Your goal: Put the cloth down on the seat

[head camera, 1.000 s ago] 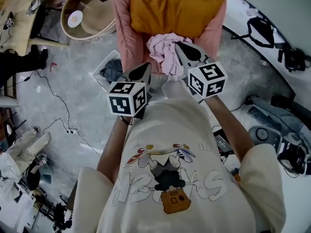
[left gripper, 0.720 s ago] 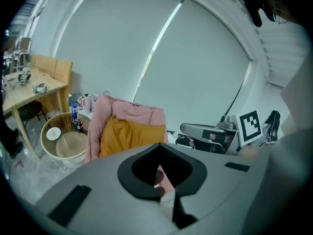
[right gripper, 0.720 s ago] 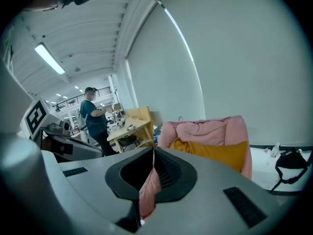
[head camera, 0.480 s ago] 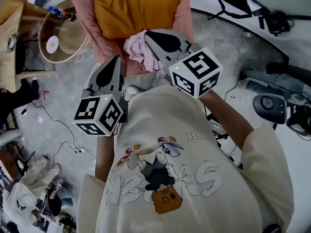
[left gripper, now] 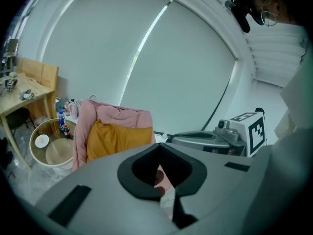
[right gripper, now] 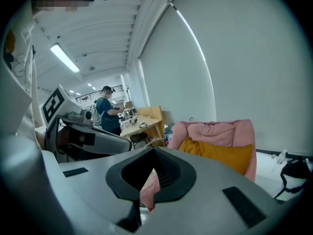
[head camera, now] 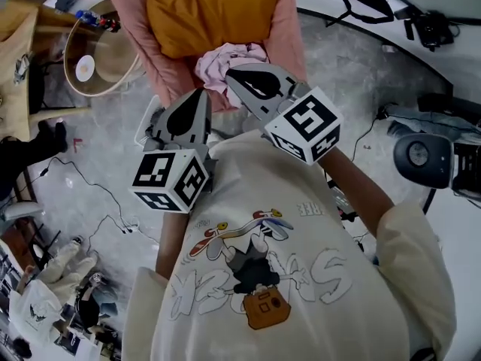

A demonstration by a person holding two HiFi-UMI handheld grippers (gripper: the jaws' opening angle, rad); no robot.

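A crumpled pale pink cloth [head camera: 225,59] lies on the front of the seat of a pink armchair [head camera: 128,17], just below its orange cushion [head camera: 210,10]. My right gripper [head camera: 233,74] hovers over the cloth's near edge, its jaws closed tip to tip with nothing gripped. Left of the cloth and nearer the person, my left gripper [head camera: 201,95] is shut and empty. In the left gripper view the armchair [left gripper: 115,119] and cushion [left gripper: 115,138] stand beyond the closed left gripper [left gripper: 157,146]. The right gripper [right gripper: 153,150] faces the same chair [right gripper: 217,131].
A round side table [head camera: 98,59] with bottles stands left of the chair. A white basket [head camera: 146,126] sits on the floor under the left gripper. Cables cross the floor at left, and black equipment [head camera: 421,153] lies at right. A person [right gripper: 105,114] stands at a wooden desk.
Both grippers have lifted and drawn back from the seat toward the person's chest. The cloth has stayed on the seat. Both pairs of jaws remain closed.
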